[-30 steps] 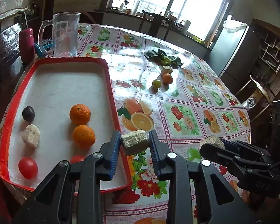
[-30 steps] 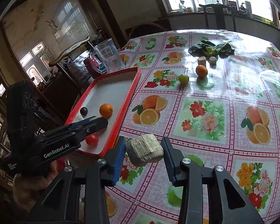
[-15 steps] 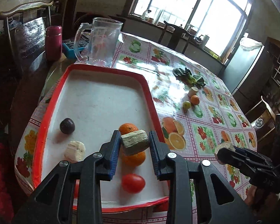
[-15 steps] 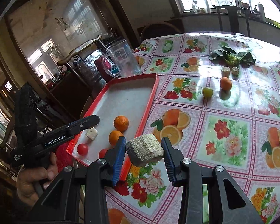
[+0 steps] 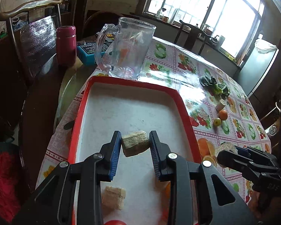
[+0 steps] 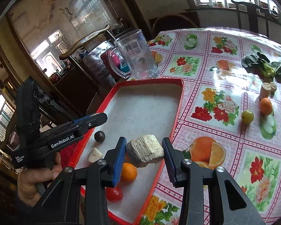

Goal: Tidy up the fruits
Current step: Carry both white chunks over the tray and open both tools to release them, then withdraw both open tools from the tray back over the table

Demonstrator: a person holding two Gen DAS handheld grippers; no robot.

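My left gripper (image 5: 135, 144) is shut on a pale fibrous sugarcane chunk (image 5: 134, 144) and holds it above the middle of the red-rimmed tray (image 5: 185, 110). My right gripper (image 6: 144, 151) is shut on a second sugarcane chunk (image 6: 145, 150) over the tray's near right rim (image 6: 178, 110). In the tray lie a dark plum (image 6: 99, 136), a white chunk (image 6: 94, 155), an orange (image 6: 128, 172) and a red tomato (image 6: 114, 193). On the tablecloth lie a green fruit (image 6: 247, 116), an orange (image 6: 266, 106) and cut cane pieces (image 6: 267, 89).
A clear glass pitcher (image 5: 125, 48) stands just behind the tray. A maroon flask (image 5: 66, 45) and a blue box (image 5: 91, 51) are to its left. Leafy greens (image 6: 264, 67) lie far right. A chair (image 5: 35, 37) stands at the table's left edge.
Both grippers have moved left and forward with their chunks. The left one went from beside the tray's right rim to above its middle; the right one now reaches the tray's edge.
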